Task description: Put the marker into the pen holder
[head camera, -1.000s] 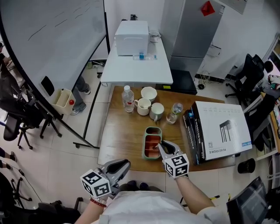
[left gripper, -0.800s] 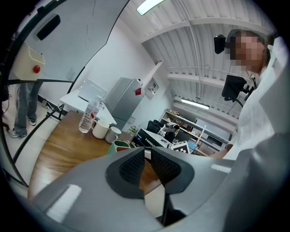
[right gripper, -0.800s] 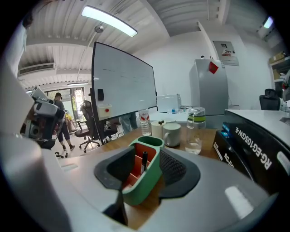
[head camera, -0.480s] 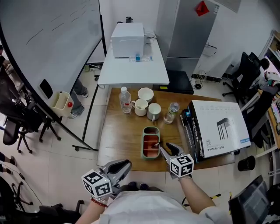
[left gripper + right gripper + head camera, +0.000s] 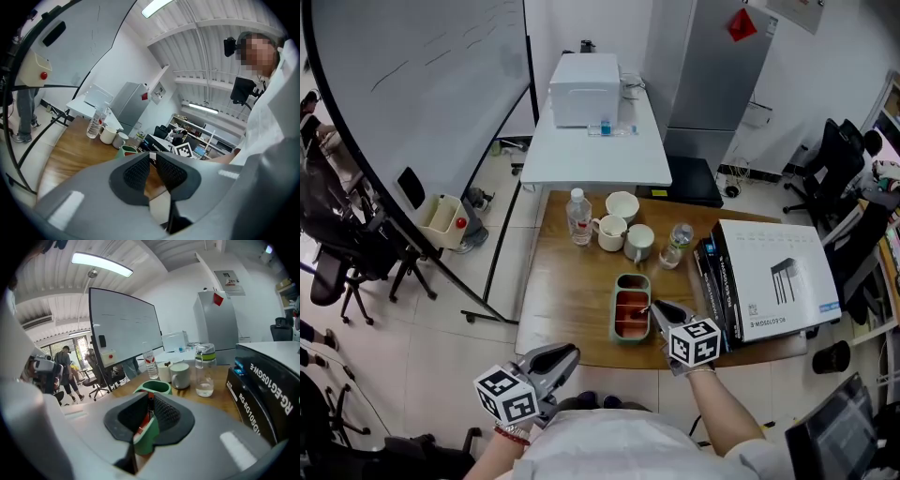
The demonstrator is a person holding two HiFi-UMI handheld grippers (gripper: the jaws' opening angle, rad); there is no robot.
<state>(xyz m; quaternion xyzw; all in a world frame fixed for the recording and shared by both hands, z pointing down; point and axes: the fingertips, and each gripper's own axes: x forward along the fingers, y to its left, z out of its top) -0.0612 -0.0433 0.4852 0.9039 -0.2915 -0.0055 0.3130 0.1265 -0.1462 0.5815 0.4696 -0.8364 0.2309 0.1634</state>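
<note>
Right gripper view: your right gripper's (image 5: 149, 398) jaws are closing on the marker (image 5: 147, 419) to lift it; left gripper's (image 5: 153, 160) jaws sit together, idle.

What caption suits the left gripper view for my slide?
The left gripper, closed and empty, facing the wooden table with bottle, mugs and pen holder.

Jaws of right gripper (image 5: 150, 401) closing to a thin slit. The marker (image 5: 145, 423) shows there only as a red-dark sliver, can't tell if pinched or lying beyond. Most of pen holder (image 5: 154, 386) hidden behind those jaws. Head view: marker too small to tell.
</note>
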